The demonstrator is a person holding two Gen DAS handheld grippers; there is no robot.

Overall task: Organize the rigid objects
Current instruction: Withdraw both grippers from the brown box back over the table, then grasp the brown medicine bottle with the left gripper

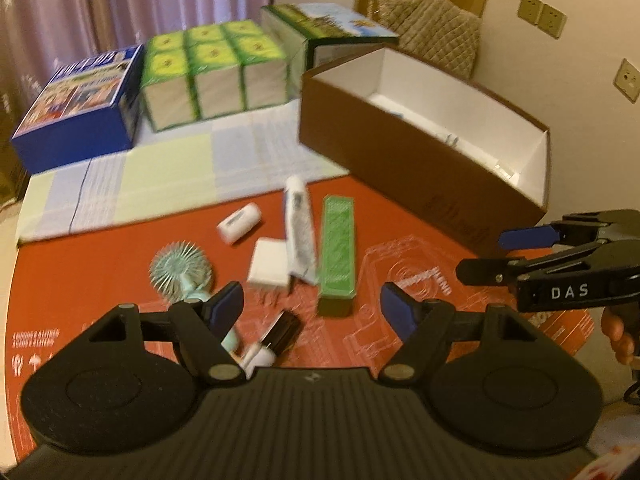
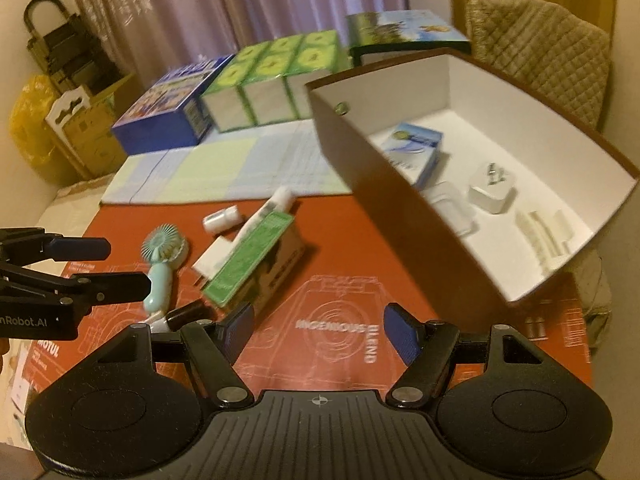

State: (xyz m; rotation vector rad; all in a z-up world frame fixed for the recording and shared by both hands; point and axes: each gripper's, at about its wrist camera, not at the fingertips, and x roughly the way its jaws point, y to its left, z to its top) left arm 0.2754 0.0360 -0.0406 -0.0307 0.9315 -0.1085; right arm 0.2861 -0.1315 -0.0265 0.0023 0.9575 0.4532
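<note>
Loose items lie on the red mat (image 1: 120, 264): a green box (image 1: 336, 248), a white tube (image 1: 299, 228), a white charger (image 1: 268, 266), a small white roll (image 1: 239, 224), a mint hand fan (image 1: 182, 268) and a black-capped bottle (image 1: 280, 332). My left gripper (image 1: 312, 312) hovers open just in front of them, nothing between its fingers. My right gripper (image 2: 320, 330) is open too, over bare mat beside the green box (image 2: 252, 264). The brown box (image 2: 400, 208) holds a blue-white carton (image 2: 416, 148), a white plug (image 2: 492, 192) and clear plastic pieces (image 2: 452, 208).
Behind the mat lies a chequered cloth (image 1: 160, 176) with a blue box (image 1: 80, 108), green tissue packs (image 1: 216, 76) and a picture box (image 1: 320, 28). A quilted chair (image 2: 548, 52) stands at the back right. A yellow bag (image 2: 28, 120) and cardboard carton (image 2: 92, 136) stand left.
</note>
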